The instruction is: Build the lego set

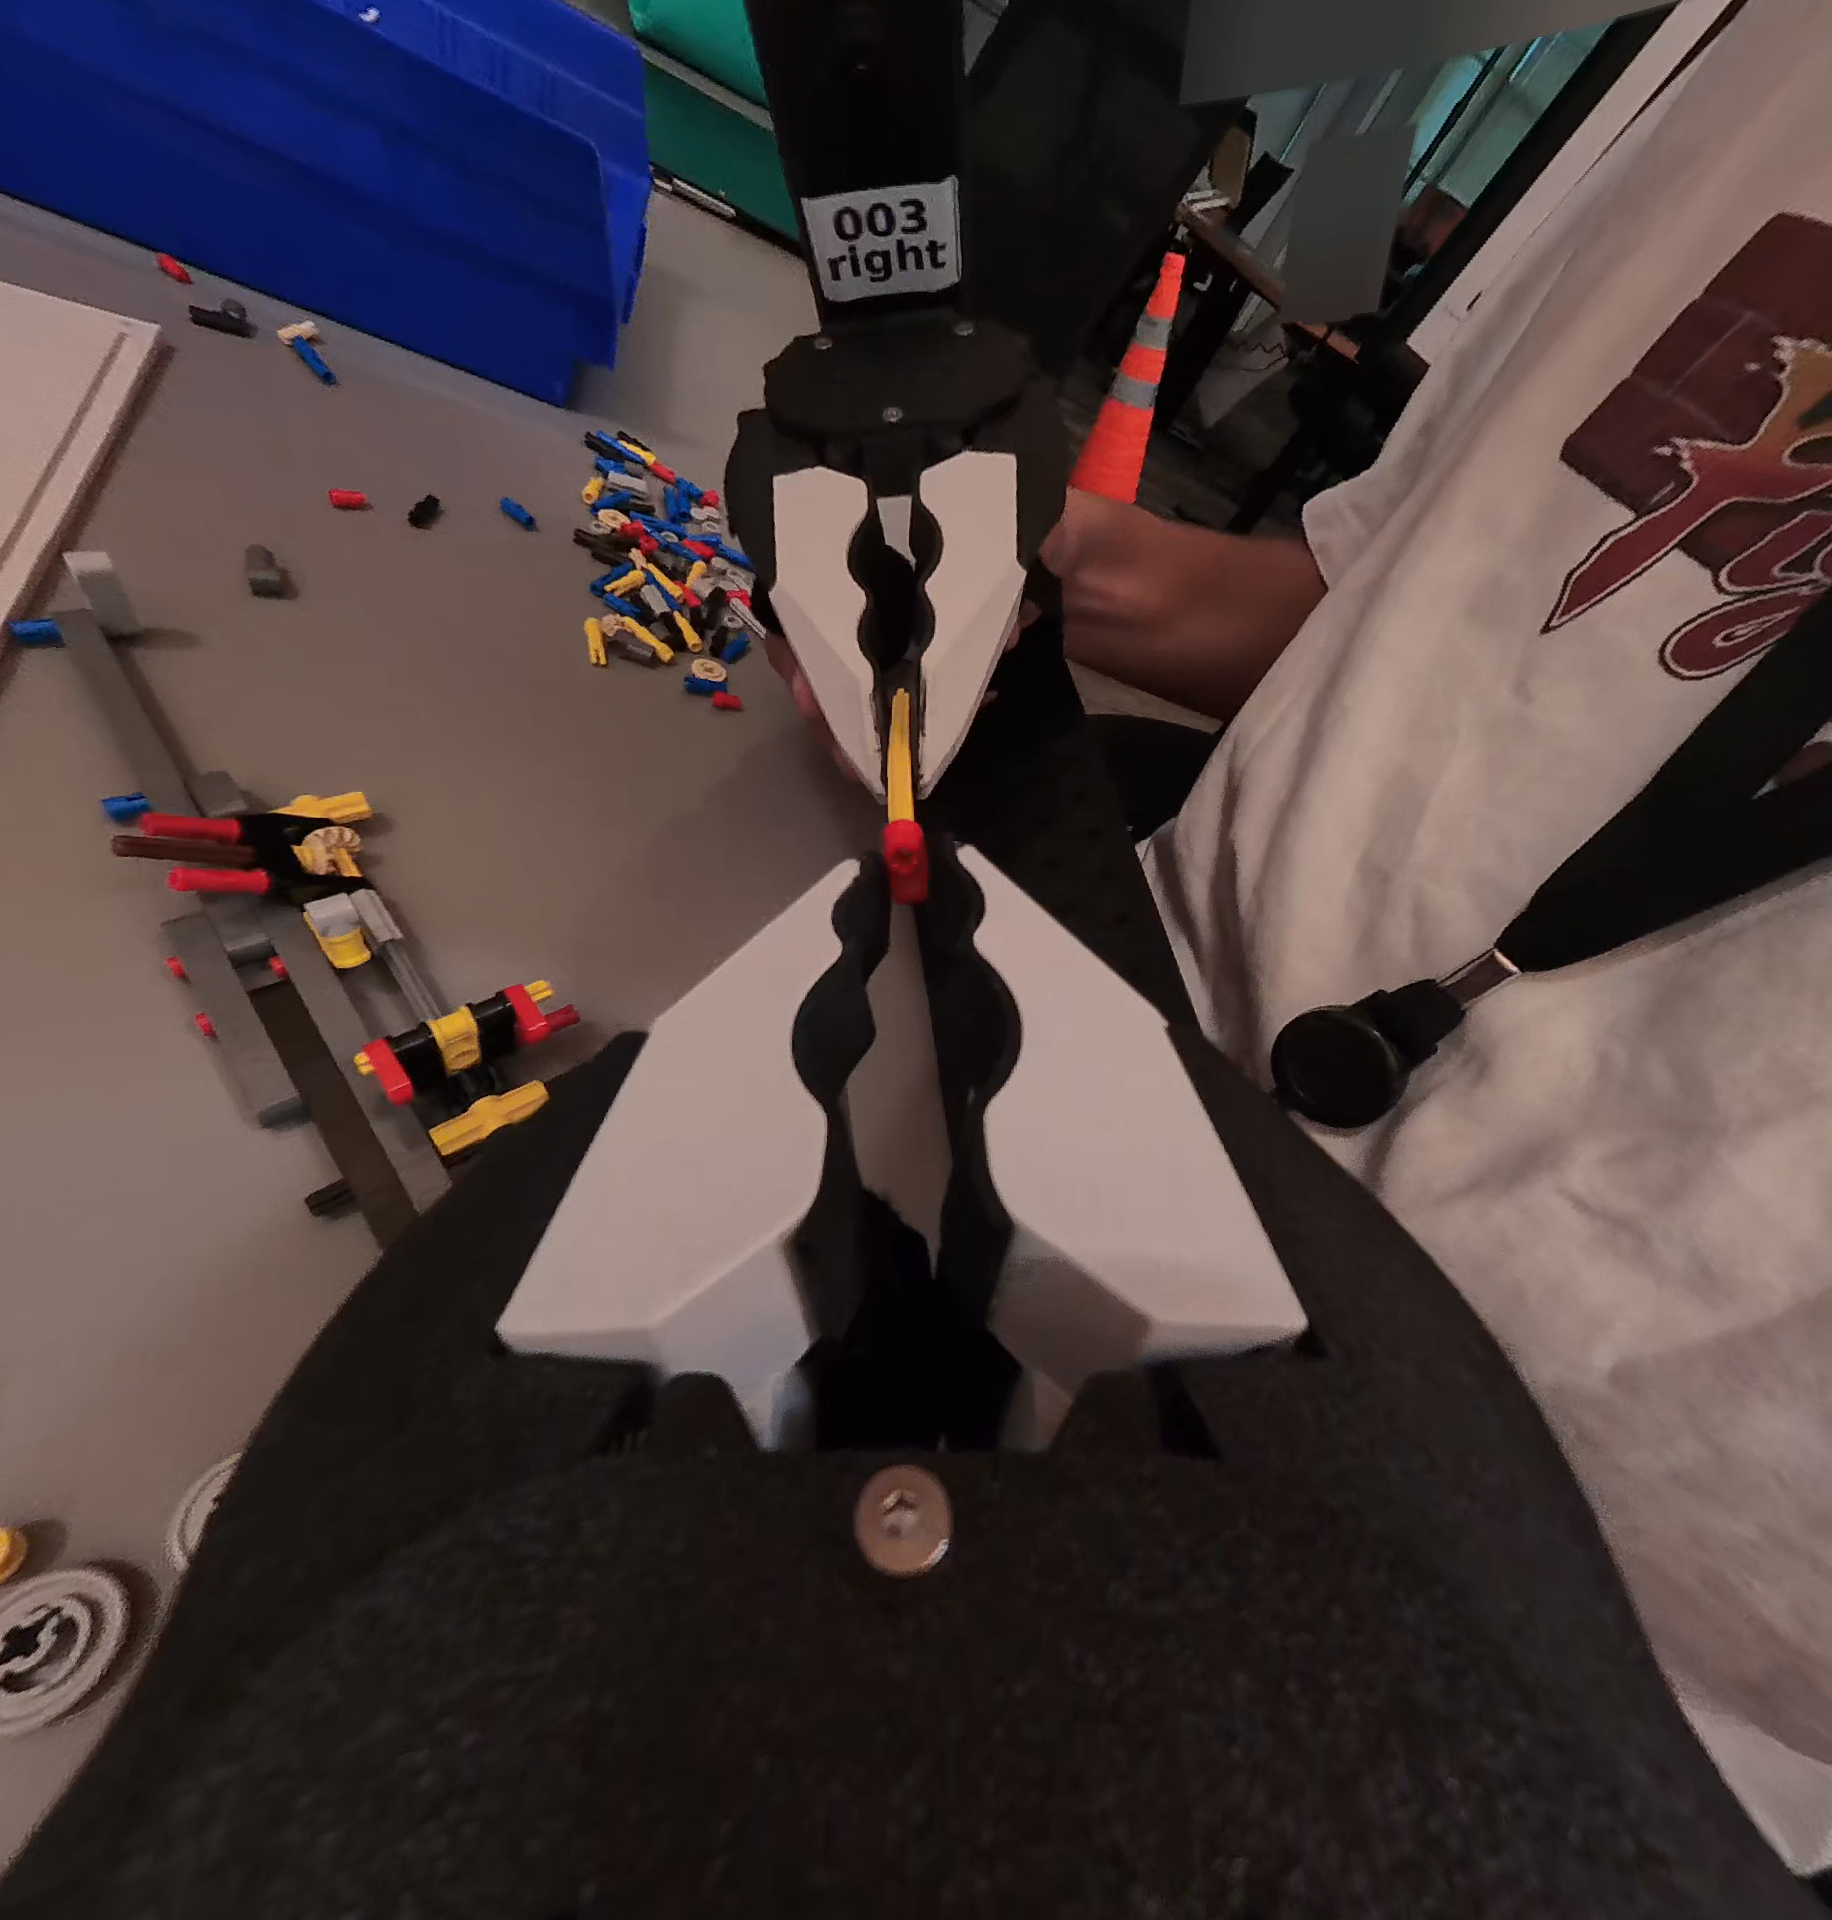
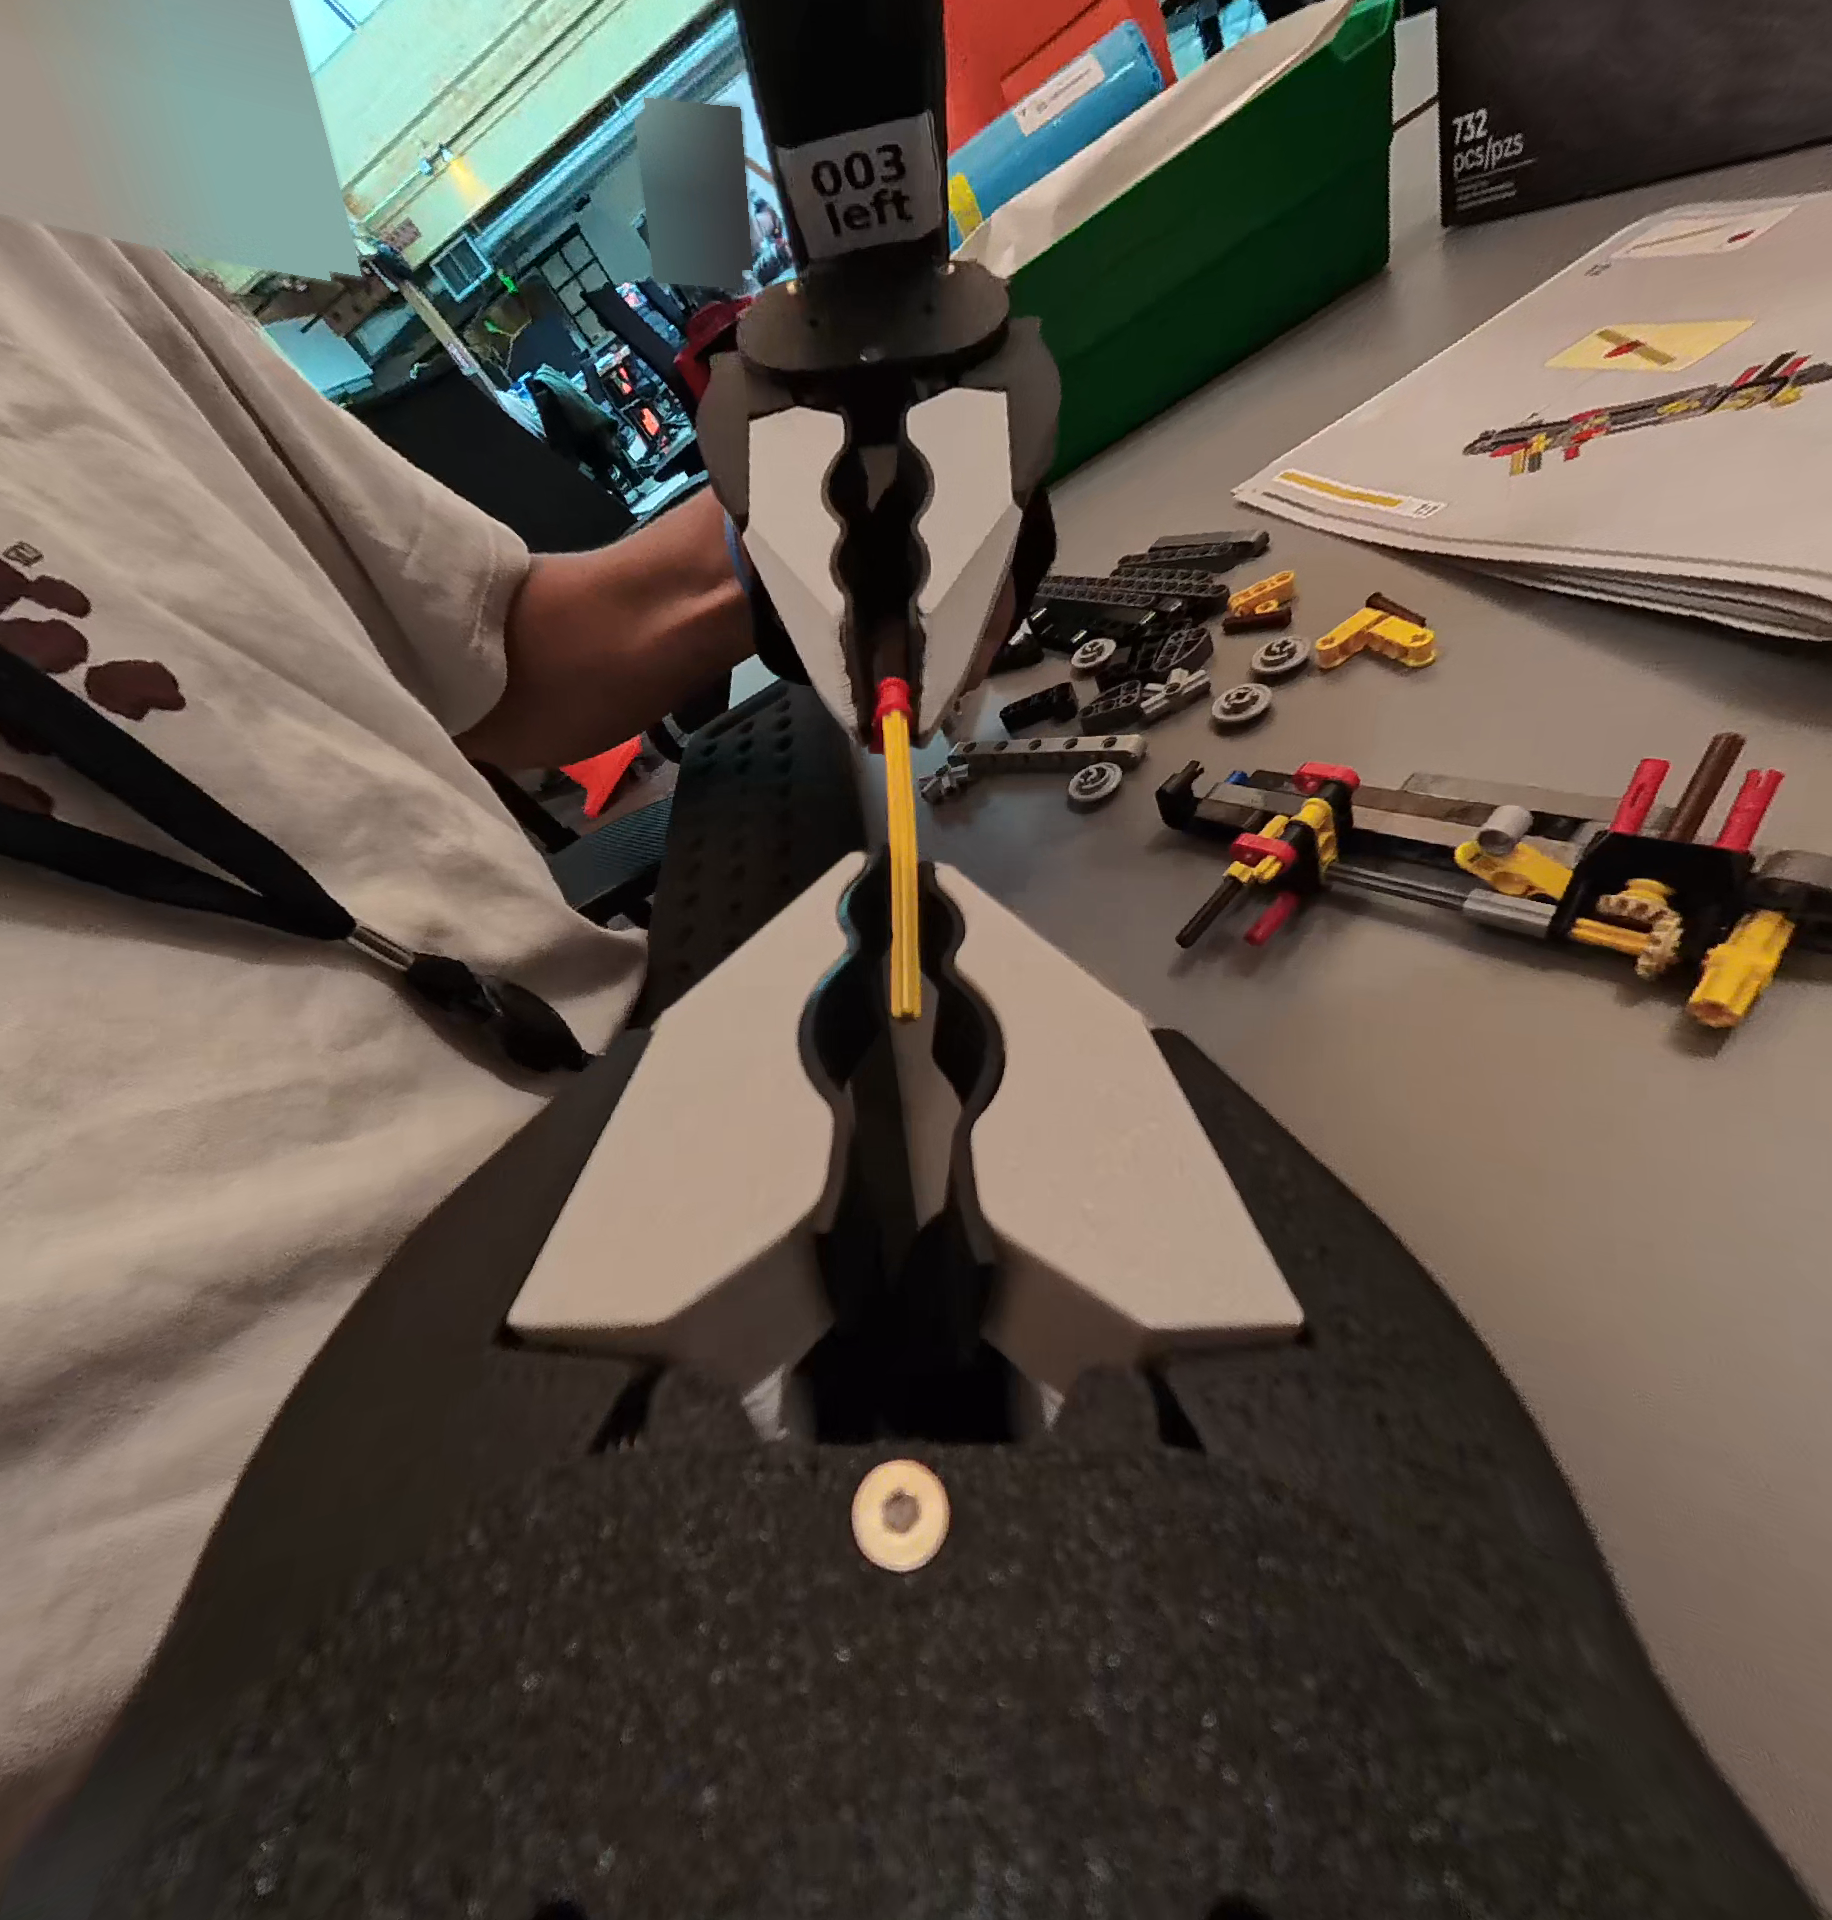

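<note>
My two grippers meet tip to tip above the table edge. In the left wrist view my left gripper (image 1: 907,860) is shut on a small red connector (image 1: 905,854). Facing it, my right gripper (image 1: 899,784) is shut on a thin yellow axle (image 1: 899,758), whose end meets the red connector. In the right wrist view my right gripper (image 2: 897,868) holds the yellow axle (image 2: 903,914) along its jaws. The axle's far end sits in the red connector (image 2: 891,694), held by my left gripper (image 2: 891,727).
A long part-built grey, black, yellow and red assembly (image 1: 351,935) (image 2: 1514,862) lies on the grey table. Nearby are a pile of small pins (image 1: 663,561), black beams and grey wheels (image 2: 1130,623), an instruction booklet (image 2: 1618,436), blue bins (image 1: 320,156) and a green bin (image 2: 1203,260). A person in a white shirt (image 1: 1514,727) stands close. Left and right tips are no more than a few centimetres apart.
</note>
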`<state>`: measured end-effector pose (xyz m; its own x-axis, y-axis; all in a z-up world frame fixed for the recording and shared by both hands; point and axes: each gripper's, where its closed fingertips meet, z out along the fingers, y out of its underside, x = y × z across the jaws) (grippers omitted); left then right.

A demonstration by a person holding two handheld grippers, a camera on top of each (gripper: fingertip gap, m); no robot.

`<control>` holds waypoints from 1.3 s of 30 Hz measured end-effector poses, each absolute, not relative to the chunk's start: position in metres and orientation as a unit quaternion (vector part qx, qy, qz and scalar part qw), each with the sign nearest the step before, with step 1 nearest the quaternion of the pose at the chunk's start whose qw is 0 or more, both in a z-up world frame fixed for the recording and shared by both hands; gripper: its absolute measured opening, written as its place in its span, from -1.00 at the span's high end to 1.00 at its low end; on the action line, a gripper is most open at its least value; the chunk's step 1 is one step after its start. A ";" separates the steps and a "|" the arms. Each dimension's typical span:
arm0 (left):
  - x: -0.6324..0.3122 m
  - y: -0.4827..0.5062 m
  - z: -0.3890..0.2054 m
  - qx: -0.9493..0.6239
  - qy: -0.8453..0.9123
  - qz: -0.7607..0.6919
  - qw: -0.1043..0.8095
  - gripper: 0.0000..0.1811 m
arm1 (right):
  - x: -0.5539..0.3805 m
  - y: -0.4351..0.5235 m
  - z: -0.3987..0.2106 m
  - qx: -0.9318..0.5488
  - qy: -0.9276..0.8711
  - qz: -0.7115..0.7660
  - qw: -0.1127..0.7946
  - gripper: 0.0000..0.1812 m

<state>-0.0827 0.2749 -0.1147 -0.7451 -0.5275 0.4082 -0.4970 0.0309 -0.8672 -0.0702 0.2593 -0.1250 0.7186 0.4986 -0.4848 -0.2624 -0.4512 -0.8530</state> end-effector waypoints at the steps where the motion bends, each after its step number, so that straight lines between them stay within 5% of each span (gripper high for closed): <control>1: -0.083 0.275 -0.116 -0.356 0.719 -0.597 0.013 0.94 | -0.071 0.259 -0.126 -0.769 -0.077 0.369 0.516 0.97; 36: -0.088 0.280 -0.160 -0.322 0.830 -0.454 0.041 0.93 | -0.070 0.264 -0.174 -0.867 -0.141 0.230 0.419 0.94; 37: -0.079 0.284 -0.156 -0.345 0.813 -0.465 0.064 0.93 | -0.059 0.269 -0.169 -0.869 -0.120 0.191 0.441 0.88; 39: -0.062 0.294 -0.153 -0.402 0.776 -0.473 0.115 0.93 | -0.036 0.275 -0.157 -0.865 -0.076 0.113 0.483 0.44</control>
